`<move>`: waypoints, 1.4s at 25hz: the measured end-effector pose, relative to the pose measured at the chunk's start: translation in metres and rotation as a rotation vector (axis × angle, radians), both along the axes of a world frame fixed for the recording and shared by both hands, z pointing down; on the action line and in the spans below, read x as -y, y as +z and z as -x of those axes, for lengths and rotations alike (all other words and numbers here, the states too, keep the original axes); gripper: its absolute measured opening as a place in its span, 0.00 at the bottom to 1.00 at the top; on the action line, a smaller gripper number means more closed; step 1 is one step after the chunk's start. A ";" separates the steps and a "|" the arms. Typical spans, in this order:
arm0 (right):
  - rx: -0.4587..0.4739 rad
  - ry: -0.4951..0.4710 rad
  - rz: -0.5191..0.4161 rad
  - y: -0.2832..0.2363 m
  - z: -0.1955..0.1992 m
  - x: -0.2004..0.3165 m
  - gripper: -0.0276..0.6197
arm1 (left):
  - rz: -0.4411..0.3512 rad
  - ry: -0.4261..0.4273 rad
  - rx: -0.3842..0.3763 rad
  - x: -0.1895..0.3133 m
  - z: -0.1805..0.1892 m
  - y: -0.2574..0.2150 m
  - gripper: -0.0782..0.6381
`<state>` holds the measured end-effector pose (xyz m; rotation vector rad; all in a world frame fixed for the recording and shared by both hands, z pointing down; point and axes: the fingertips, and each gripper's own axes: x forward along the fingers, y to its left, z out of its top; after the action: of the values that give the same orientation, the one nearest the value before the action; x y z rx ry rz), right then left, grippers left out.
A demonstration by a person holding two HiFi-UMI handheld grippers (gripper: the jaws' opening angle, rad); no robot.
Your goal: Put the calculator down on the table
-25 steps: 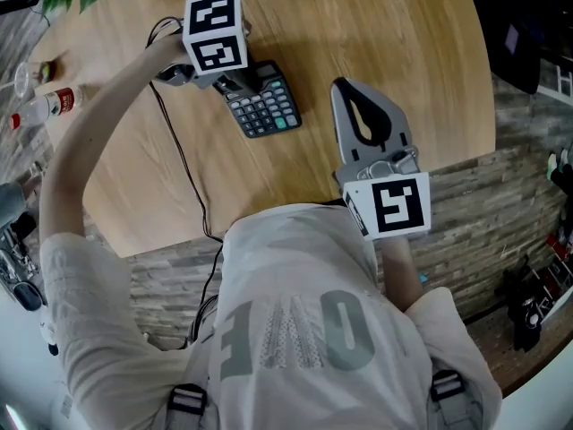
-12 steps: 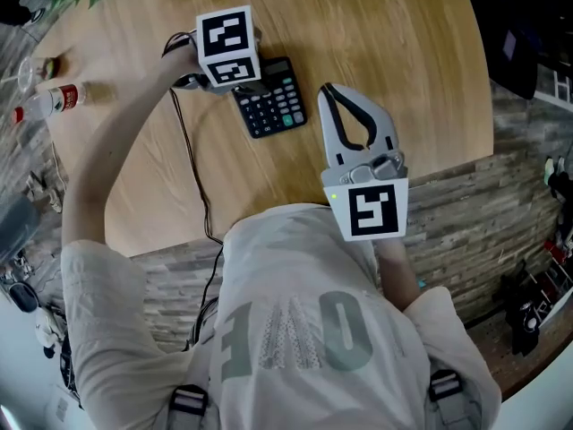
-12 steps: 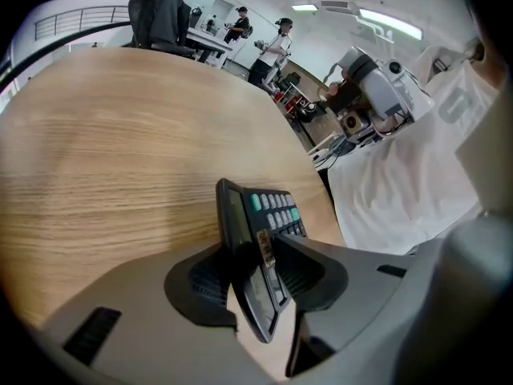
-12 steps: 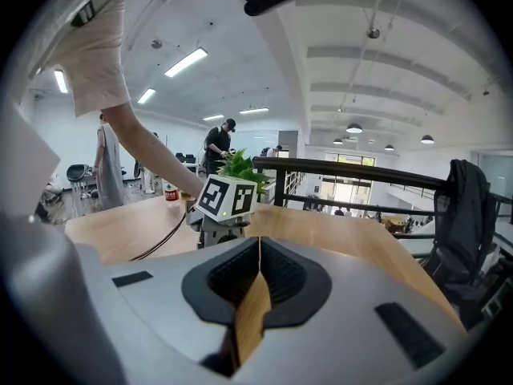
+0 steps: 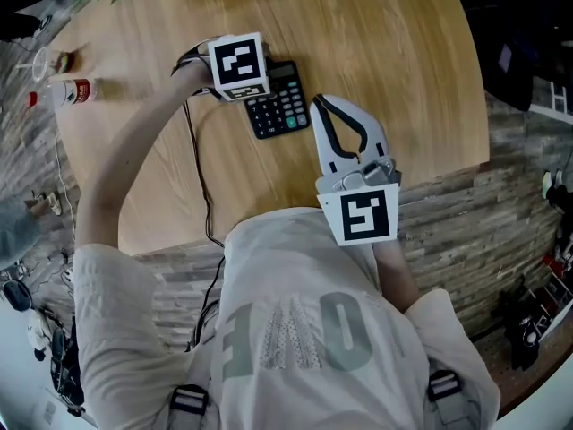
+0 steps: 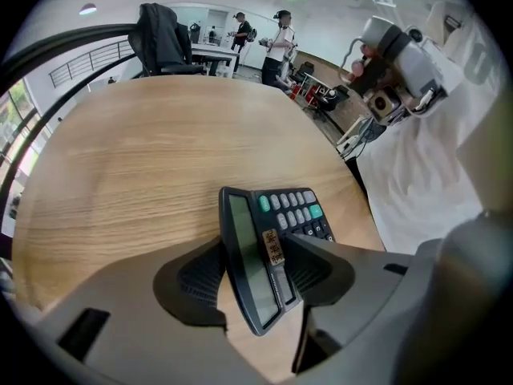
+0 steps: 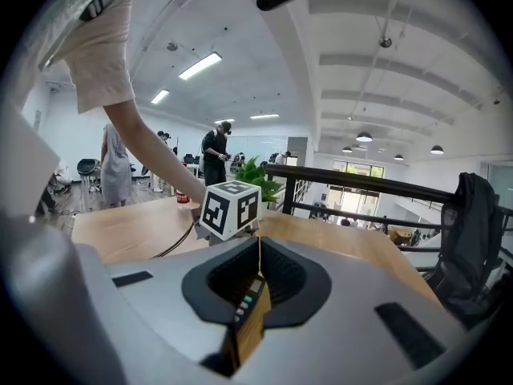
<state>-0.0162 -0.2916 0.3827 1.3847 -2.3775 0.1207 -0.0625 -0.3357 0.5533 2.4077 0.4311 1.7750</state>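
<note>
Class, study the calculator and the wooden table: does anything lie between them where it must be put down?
Nothing visible does. The calculator already rests on the bare wooden table. The jaws of the left gripper, which have just been opening, stand apart on either side of its display end.

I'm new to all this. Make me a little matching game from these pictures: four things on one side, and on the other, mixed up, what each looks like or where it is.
Things:
1. calculator
2. left gripper
3. right gripper
4. bottle

Descriptions:
a. jaws together, nothing held
b. red label, near the left edge of the table in the head view
c. jaws apart on either side of a display
d. dark keypad, on the wooden tabletop

Pairs: 1-d, 2-c, 3-a, 4-b.

The left gripper's jaws have just been opening, with the calculator's display end between them.
</note>
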 end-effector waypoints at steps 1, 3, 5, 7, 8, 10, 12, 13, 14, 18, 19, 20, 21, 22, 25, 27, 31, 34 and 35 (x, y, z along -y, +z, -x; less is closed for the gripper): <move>0.006 -0.001 -0.002 -0.001 0.000 -0.002 0.07 | -0.019 -0.003 -0.003 0.001 0.000 0.000 0.42; 0.017 0.002 -0.004 -0.003 0.000 -0.007 0.07 | -0.059 -0.012 -0.013 0.002 0.000 -0.001 0.43; 0.002 0.007 -0.002 -0.003 -0.001 -0.012 0.07 | -0.107 -0.024 -0.029 0.003 0.001 -0.002 0.44; -0.019 0.011 -0.005 -0.003 0.000 -0.018 0.07 | -0.160 -0.029 -0.047 0.003 0.000 -0.003 0.45; -0.018 0.012 -0.008 -0.003 0.000 -0.020 0.07 | -0.187 -0.025 -0.054 0.003 0.000 -0.005 0.45; 0.006 0.015 -0.012 -0.006 0.002 -0.025 0.07 | -0.243 -0.015 -0.058 0.002 0.001 -0.008 0.45; 0.021 0.016 -0.017 -0.009 0.003 -0.029 0.07 | -0.302 -0.008 -0.063 0.002 0.001 -0.010 0.45; 0.019 0.015 -0.019 -0.009 0.002 -0.032 0.07 | -0.326 -0.010 -0.064 0.002 0.001 -0.010 0.46; 0.015 0.015 -0.020 -0.010 0.002 -0.035 0.07 | -0.342 -0.017 -0.065 0.002 0.002 -0.010 0.46; 0.022 0.007 -0.010 -0.010 0.004 -0.046 0.07 | -0.374 -0.037 -0.053 0.002 0.003 -0.009 0.46; 0.043 0.005 -0.003 -0.011 0.005 -0.048 0.07 | -0.393 -0.033 -0.049 0.002 0.003 -0.010 0.46; 0.076 0.006 0.007 -0.012 0.005 -0.051 0.07 | -0.415 -0.031 -0.046 0.002 0.002 -0.010 0.46; 0.114 0.012 0.018 -0.014 0.004 -0.052 0.07 | -0.437 -0.035 -0.047 0.002 0.002 -0.011 0.46; 0.148 0.023 0.026 -0.016 0.001 -0.054 0.07 | -0.457 -0.046 -0.052 0.002 0.003 -0.012 0.46; 0.151 0.075 0.021 -0.022 -0.014 -0.057 0.07 | -0.520 -0.126 -0.075 0.005 0.004 -0.018 0.46; 0.117 0.100 0.002 -0.026 -0.024 -0.059 0.07 | -0.583 -0.212 -0.091 0.011 0.005 -0.029 0.46; 0.096 0.109 -0.037 -0.034 -0.037 -0.060 0.07 | -0.668 -0.416 -0.192 0.023 -0.002 -0.070 0.46; 0.070 0.093 -0.074 -0.043 -0.039 -0.058 0.07 | -0.689 -0.564 -0.313 0.027 -0.006 -0.110 0.46; 0.066 0.080 -0.087 -0.047 -0.038 -0.057 0.07 | -0.692 -0.613 -0.354 0.027 -0.007 -0.124 0.46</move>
<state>0.0215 -0.2344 0.3358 1.5392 -2.4074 0.0868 -0.0559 -0.3625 0.4289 2.8197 -0.9593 1.3449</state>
